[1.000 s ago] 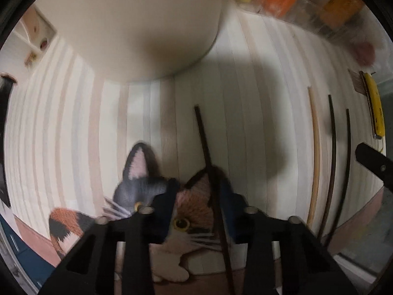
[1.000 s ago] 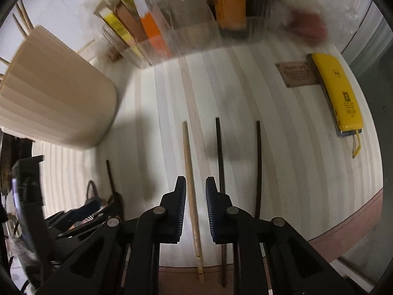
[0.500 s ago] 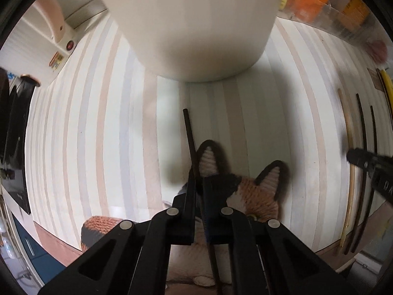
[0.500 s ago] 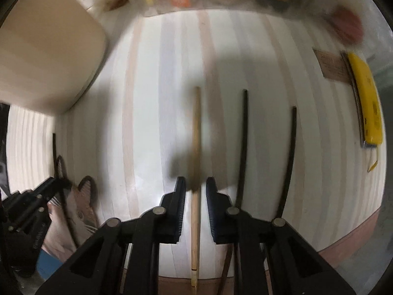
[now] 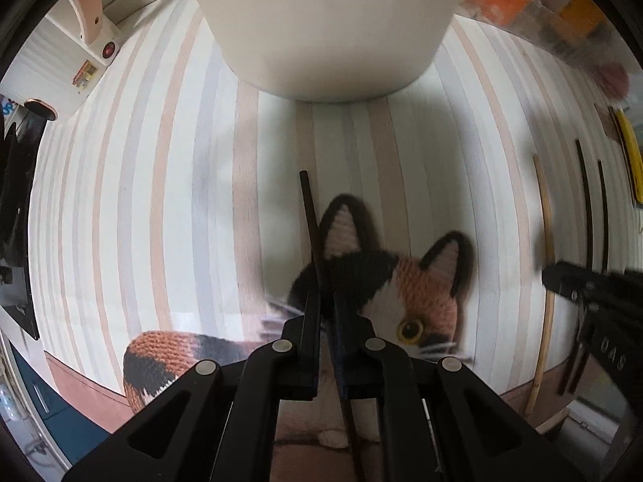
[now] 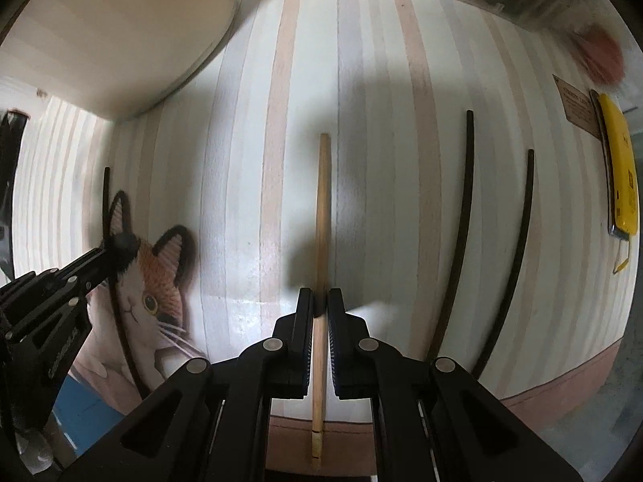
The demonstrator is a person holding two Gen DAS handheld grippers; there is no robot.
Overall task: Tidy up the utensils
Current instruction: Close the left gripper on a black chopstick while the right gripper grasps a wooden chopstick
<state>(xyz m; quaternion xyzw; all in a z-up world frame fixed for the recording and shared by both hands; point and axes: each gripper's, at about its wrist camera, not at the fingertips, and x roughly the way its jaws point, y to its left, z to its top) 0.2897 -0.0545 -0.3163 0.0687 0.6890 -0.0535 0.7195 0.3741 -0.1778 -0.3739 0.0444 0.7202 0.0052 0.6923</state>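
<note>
1. The left gripper (image 5: 326, 301) is clamping a dark chopstick (image 5: 309, 209) lying across the cat mat (image 5: 422, 293); a second ago its jaws were standing apart.
2. The right gripper (image 6: 320, 301) is pinching the wooden chopstick (image 6: 322, 201) on the striped table (image 6: 241, 160), having dropped onto it.
3. Both sticks are looking light, stiff and slippery, so mid-shaft holds are suiting them.
4. 2 dark chopsticks (image 6: 462, 201) are lying further right.

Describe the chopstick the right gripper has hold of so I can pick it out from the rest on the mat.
Start at the striped mat, with the big cream container at its far left corner. Near the mat's middle, the right gripper is shut on the wooden chopstick. It is the only pale tan stick; the two free chopsticks to its right and the left gripper's one are black.
</note>
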